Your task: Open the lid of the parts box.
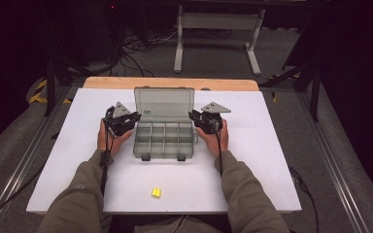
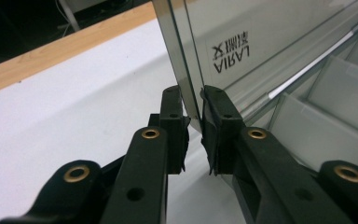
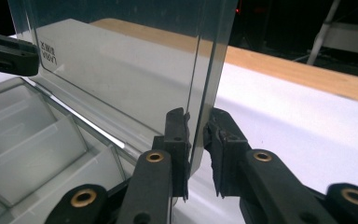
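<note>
A clear grey compartment box [image 1: 164, 154] sits mid-table, its lid [image 1: 164, 103] standing upright at the back. My left gripper [image 1: 135, 116] is at the lid's left edge and my right gripper [image 1: 192, 115] at its right edge. In the left gripper view the left gripper [image 2: 193, 109] has both pads pressed on the lid [image 2: 261, 28] near its lower corner. In the right gripper view the right gripper [image 3: 196, 126] clamps the lid [image 3: 121, 70] edge the same way, and the left gripper [image 3: 7, 53] shows at the far side. The compartments [image 3: 28, 140] look bare.
A small yellow object [image 1: 156, 192] lies near the front edge of the white tabletop [image 1: 252, 165]. A wooden strip [image 1: 170, 83] runs along the back edge. Beyond it are a grey stand [image 1: 218, 29] and cables on the floor.
</note>
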`<state>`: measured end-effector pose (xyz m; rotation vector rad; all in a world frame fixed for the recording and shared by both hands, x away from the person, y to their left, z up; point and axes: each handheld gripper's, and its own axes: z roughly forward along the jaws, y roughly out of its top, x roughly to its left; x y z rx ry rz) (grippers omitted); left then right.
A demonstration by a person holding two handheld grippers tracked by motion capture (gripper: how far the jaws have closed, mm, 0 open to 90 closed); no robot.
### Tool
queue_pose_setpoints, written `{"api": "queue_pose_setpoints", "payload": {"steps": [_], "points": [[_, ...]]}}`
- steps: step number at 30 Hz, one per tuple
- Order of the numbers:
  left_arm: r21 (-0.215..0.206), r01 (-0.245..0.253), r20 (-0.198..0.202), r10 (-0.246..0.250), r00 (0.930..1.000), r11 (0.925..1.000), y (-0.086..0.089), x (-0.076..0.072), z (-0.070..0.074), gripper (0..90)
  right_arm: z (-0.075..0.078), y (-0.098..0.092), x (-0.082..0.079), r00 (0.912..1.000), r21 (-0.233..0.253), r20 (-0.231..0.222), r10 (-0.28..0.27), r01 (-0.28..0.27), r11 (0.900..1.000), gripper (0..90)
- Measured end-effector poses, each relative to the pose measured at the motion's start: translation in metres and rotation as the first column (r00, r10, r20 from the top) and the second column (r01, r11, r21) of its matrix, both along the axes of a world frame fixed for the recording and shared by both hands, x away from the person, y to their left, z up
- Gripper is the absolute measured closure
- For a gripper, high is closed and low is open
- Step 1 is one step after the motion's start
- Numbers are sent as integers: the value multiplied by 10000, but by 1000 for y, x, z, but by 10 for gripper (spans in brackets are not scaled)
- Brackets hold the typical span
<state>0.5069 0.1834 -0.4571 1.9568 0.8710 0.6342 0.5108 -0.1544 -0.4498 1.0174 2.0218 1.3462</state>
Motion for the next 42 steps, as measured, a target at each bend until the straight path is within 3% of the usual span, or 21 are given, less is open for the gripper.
{"api": "queue_pose_setpoints", "payload": {"steps": [10, 14, 22, 36, 42], "points": [[-17, -101, 55, 102, 9999, 9999, 0, 0, -1, 777, -7, 1, -2, 9993, -88, -322, -196, 193, 9998, 803], [174, -257, 205, 254, 9995, 9995, -3, -2, -2, 765, -7, 1, -3, 9991, -175, -305, -290, 285, 9994, 811], [296, -312, 337, 302, 9990, 9991, -4, -2, -2, 760, -8, 3, -5, 9990, -216, -157, -416, 413, 9989, 809], [655, -471, 415, 445, 9981, 9967, -6, -3, -4, 732, -9, 10, -9, 9971, -1147, 243, -717, 740, 9906, 804], [616, -527, 386, 504, 9980, 9967, -6, -3, -3, 725, -9, 10, -9, 9969, -1182, 272, -736, 763, 9900, 799]]}}
